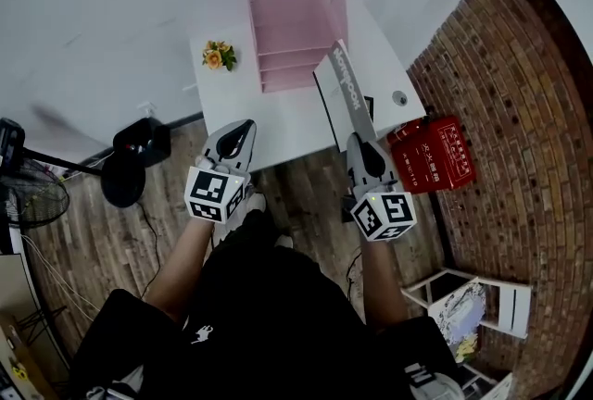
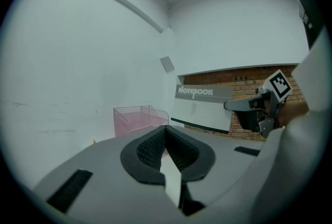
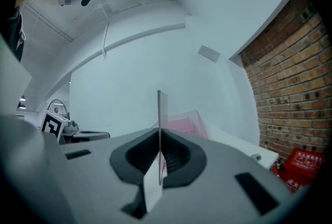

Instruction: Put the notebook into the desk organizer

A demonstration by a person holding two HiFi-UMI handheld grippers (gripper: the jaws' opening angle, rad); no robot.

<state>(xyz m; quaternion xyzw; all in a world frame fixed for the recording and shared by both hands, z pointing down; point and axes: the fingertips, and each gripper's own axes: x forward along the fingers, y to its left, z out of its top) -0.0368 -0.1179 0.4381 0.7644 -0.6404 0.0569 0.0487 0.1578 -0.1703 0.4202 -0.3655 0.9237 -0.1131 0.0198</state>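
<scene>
A grey-spined notebook (image 1: 347, 88) stands on edge over the white table's (image 1: 278, 125) right part, with my right gripper (image 1: 359, 141) shut on its near end. In the right gripper view it is a thin vertical edge (image 3: 160, 109) rising from between the pads. The pink clear desk organizer (image 1: 296, 28) stands at the table's far side, just beyond and left of the notebook. My left gripper (image 1: 243, 128) hovers at the table's front edge, shut and holding nothing. From the left gripper view, the notebook (image 2: 202, 106) hangs to the right of the organizer (image 2: 136, 118).
A small pot of orange flowers (image 1: 220, 55) sits left of the organizer. A red box (image 1: 434, 153) lies on the floor by the brick wall (image 1: 500, 93) on the right. A black stand (image 1: 130, 167) is left of the table, and a white folding chair (image 1: 473, 296) is at lower right.
</scene>
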